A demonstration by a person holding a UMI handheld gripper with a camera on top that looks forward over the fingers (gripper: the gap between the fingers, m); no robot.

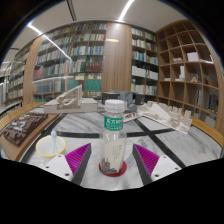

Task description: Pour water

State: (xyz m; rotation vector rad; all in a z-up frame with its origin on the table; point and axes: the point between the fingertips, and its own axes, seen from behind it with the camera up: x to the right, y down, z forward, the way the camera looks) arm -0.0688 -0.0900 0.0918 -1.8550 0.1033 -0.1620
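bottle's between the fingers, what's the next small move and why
Probably close the gripper on the water bottle. The bottle stands upright on the table between the two pink pads, with a gap visible at each side, so nothing grips it yet. The cup waits to its left for pouring.

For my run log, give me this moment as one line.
task: pour water | gripper: open | bottle: upright between fingers, capped | cup: beside, on table
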